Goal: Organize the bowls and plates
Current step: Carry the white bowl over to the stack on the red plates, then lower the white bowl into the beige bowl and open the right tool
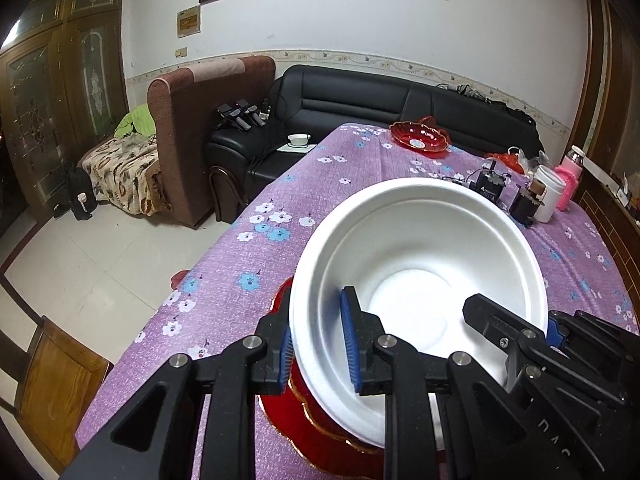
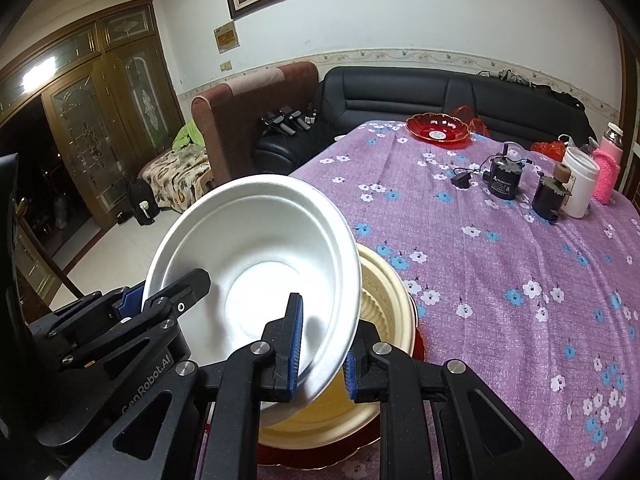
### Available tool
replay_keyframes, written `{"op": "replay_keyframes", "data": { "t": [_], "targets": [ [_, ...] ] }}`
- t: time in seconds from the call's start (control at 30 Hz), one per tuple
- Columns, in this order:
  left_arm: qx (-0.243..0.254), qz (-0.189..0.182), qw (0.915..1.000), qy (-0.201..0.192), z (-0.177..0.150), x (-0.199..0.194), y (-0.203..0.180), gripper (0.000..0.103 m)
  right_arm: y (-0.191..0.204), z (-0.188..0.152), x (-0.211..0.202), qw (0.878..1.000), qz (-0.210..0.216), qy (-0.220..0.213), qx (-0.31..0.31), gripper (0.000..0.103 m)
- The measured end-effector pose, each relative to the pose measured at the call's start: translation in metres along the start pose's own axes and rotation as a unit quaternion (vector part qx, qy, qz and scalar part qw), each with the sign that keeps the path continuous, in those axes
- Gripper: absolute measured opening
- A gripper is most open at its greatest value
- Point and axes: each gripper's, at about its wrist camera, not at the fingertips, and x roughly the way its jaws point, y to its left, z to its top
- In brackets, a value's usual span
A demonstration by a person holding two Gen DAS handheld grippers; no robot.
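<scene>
White bowl [image 1: 416,280] hung tilted above a cream bowl [image 2: 384,300] nested on a red plate [image 1: 304,432], at the near edge of the purple flowered surface [image 2: 500,280]. Left tongs [image 1: 318,344] pinched its rim at 9 o'clock; right tongs [image 2: 322,352] pinched the rim at 3 o'clock. A second red dish [image 2: 438,128] sat far off at 12 o'clock; two black motors [image 2: 504,180], a white jar [image 2: 578,188] at 2 o'clock.
</scene>
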Motion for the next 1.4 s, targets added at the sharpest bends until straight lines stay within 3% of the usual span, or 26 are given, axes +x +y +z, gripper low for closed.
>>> {"op": "replay_keyframes", "data": {
  "t": [0.37, 0.43, 0.57, 0.77, 0.83, 1.0, 1.1, 1.33, 1.4],
  "targets": [
    [-0.007, 0.011, 0.9999, 0.011, 0.001, 0.018, 0.003, 0.022, -0.005, 0.0, 0.021, 1.0, -0.017, 0.019, -0.006, 0.019],
    [-0.018, 0.008, 0.9997, 0.014, 0.001, 0.019, 0.01, 0.031, -0.006, 0.0, 0.023, 1.0, -0.022, 0.019, -0.009, 0.019],
    [-0.035, 0.003, 0.9993, 0.014, 0.001, 0.017, 0.016, 0.037, -0.006, 0.0, 0.026, 0.999, -0.029, 0.022, -0.013, 0.019],
    [-0.062, 0.006, 0.998, 0.006, 0.001, 0.011, 0.028, 0.058, -0.008, 0.0, 0.028, 0.999, -0.031, 0.019, -0.005, 0.019],
    [-0.069, 0.001, 0.9976, 0.003, 0.001, 0.008, 0.032, 0.061, -0.008, 0.0, 0.026, 0.999, -0.032, 0.014, -0.001, 0.024],
    [-0.066, -0.001, 0.9978, -0.008, 0.001, -0.003, 0.029, 0.067, -0.009, -0.001, 0.022, 1.0, -0.019, 0.004, 0.009, 0.057],
    [-0.068, -0.007, 0.9976, -0.013, 0.0, -0.01, 0.03, 0.07, -0.006, -0.002, 0.016, 1.0, -0.022, -0.008, 0.01, 0.064],
    [-0.065, -0.004, 0.9976, -0.023, -0.003, -0.026, 0.029, 0.076, -0.003, -0.005, 0.0, 0.999, -0.024, -0.021, 0.01, 0.066],
    [-0.062, 0.0, 0.9977, -0.028, -0.005, -0.031, 0.027, 0.08, -0.002, -0.006, -0.005, 0.999, -0.029, -0.026, 0.009, 0.071]
  ]
}}
